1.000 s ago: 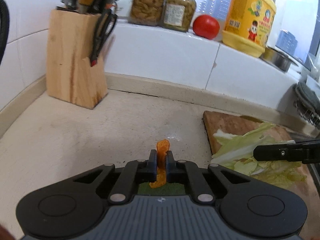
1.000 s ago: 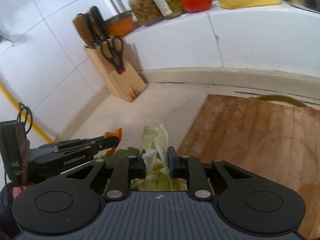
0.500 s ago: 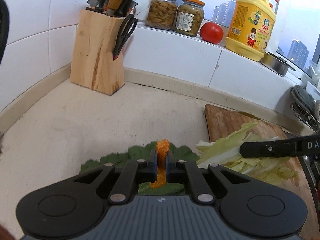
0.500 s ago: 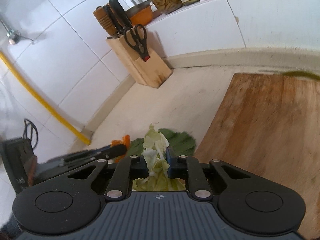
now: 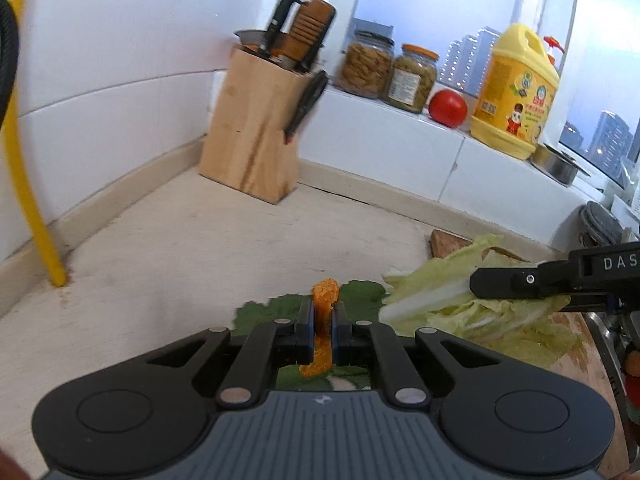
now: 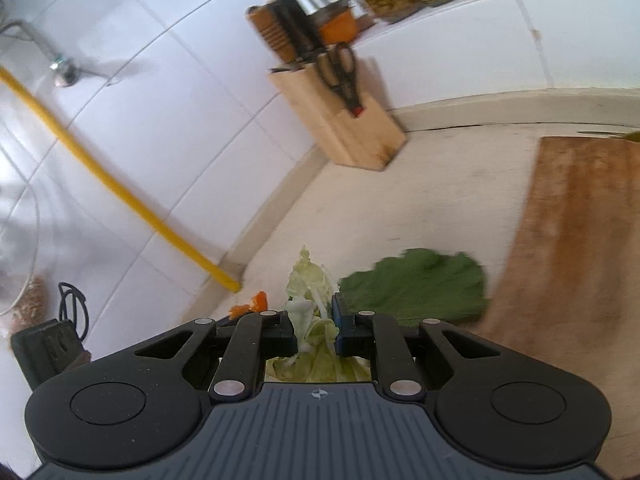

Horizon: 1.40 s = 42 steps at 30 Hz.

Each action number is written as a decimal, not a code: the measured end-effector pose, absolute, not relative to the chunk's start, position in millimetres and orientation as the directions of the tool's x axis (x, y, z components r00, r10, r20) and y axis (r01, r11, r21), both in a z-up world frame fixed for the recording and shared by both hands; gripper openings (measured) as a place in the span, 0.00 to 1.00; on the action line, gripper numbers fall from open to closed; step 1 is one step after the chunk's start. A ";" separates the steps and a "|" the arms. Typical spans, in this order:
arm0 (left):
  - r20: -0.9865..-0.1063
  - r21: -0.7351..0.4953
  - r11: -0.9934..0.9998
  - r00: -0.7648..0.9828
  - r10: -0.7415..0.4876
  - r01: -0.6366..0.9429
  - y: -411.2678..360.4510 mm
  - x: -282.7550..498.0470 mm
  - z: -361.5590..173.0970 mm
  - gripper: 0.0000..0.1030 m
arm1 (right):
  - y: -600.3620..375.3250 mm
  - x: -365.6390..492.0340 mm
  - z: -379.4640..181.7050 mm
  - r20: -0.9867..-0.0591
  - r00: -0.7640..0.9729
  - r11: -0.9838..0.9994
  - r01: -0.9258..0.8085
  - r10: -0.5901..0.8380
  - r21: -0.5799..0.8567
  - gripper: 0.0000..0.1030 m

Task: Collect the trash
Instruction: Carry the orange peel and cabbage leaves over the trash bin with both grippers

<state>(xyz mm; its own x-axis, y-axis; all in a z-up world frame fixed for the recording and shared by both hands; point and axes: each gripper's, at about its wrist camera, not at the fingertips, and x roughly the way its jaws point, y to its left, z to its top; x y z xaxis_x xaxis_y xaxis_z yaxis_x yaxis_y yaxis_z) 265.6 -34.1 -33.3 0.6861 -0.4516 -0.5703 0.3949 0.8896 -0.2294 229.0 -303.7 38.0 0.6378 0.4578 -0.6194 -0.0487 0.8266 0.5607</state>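
Two hand-held grippers in view. Left hand-held gripper (image 5: 322, 330): jaws clamped on one orange peel strip (image 5: 321, 328), which sticks up past the fingertips and hangs down behind them. Right hand-held gripper (image 6: 316, 330): jaws closed on one bunch of pale cabbage leaves (image 6: 310, 300); from the left camera the bunch (image 5: 480, 304) trails below and to the right of that gripper's fingers.

One dark green leaf (image 6: 420, 284) lies flat on the bench (image 5: 180, 248), just ahead of and under both grippers; its near edge is hidden behind the left gripper body. One wooden cutting board (image 6: 580, 248) to the right of the leaf, cut off at the frame edge.

Far ahead: one knife block (image 5: 252, 140) with scissors and handles, count of handles blurred. On the ledge behind it: two jars (image 5: 368, 66), one tomato (image 5: 448, 108), one yellow jug (image 5: 516, 92), one metal bowl (image 5: 558, 162) partly cut off. One yellow pipe (image 5: 30, 184) at far left.

Right camera is motion-blurred; the orange bit (image 6: 256, 303) left of the fingers is barely legible.
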 end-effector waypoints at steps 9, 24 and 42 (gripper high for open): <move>-0.548 -0.220 0.914 0.732 -0.405 0.341 15.4 243.3 -20.6 0.08 | -248.3 232.5 45.6 -0.598 0.607 0.808 -0.129 0.523 0.575 0.19; -0.536 -0.208 0.964 0.806 -0.253 0.164 114.5 194.1 -13.4 0.08 | -135.3 233.5 40.9 -0.591 0.464 0.744 -0.289 0.660 0.603 0.19; -0.572 -0.188 0.980 0.818 -0.059 -0.061 207.2 123.7 -31.5 0.08 | -24.0 213.5 11.6 -0.615 0.252 0.659 -0.403 0.747 0.636 0.19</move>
